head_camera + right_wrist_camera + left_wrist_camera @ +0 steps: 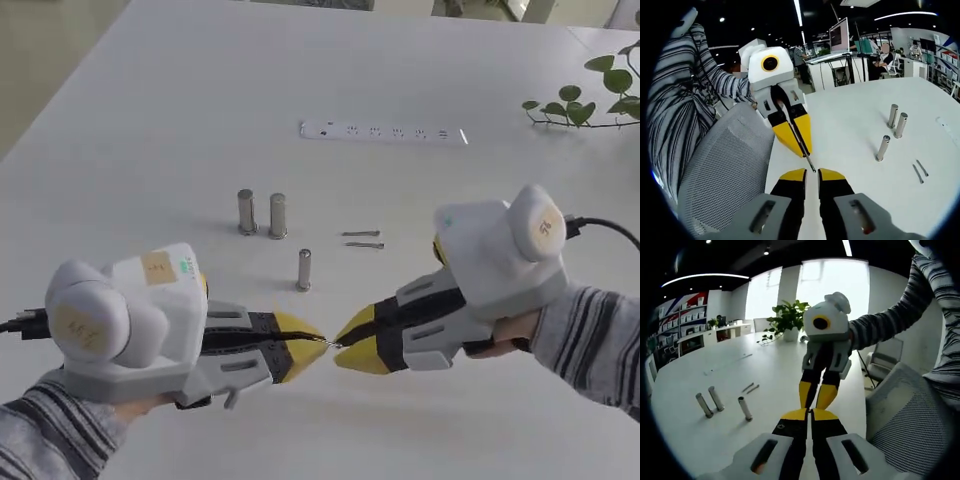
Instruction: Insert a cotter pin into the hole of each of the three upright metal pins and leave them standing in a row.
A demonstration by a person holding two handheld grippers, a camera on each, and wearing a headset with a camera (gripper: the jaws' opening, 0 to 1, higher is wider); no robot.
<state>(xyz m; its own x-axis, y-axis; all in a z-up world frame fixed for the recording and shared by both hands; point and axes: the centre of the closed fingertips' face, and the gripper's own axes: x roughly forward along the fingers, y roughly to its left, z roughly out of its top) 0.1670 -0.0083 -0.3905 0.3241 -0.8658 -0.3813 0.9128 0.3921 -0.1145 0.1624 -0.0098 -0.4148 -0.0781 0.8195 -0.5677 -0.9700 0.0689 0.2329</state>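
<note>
Left gripper (318, 343): seen at the lower left of the head view, its tip brought to the lower centre; the jaws are pressed together on the held cotter pin (810, 163).
Right gripper (345, 352): seen at the lower right of the head view, set tip to tip against the other; in the right gripper view its jaws are a little apart, so nothing is clamped.
Held cotter pin: carried above the table, its free end reaching into the gap of the right jaws at the lower centre of the right gripper view.
Near metal pin (304, 270): stood upright just above the two tips, centre of the head view.
Left metal pin (246, 212): stood upright, up and to the left of the near one.
Middle metal pin (277, 216): stood upright just beside the left one, the two apart from the near one.
Upper cotter pin (361, 234): laid flat, right of the middle metal pin.
Lower cotter pin (366, 245): laid flat just below the upper one.
Table (150, 150): white.
Power strip (383, 132): laid across the upper centre of the head view.
Plant (590, 105): seen at the upper right edge.
Done: judged as nothing fitted yet; the holes are too small to be seen.
Left: three insertions are judged outstanding, and the near metal pin is yet to be lined up with the other two.
</note>
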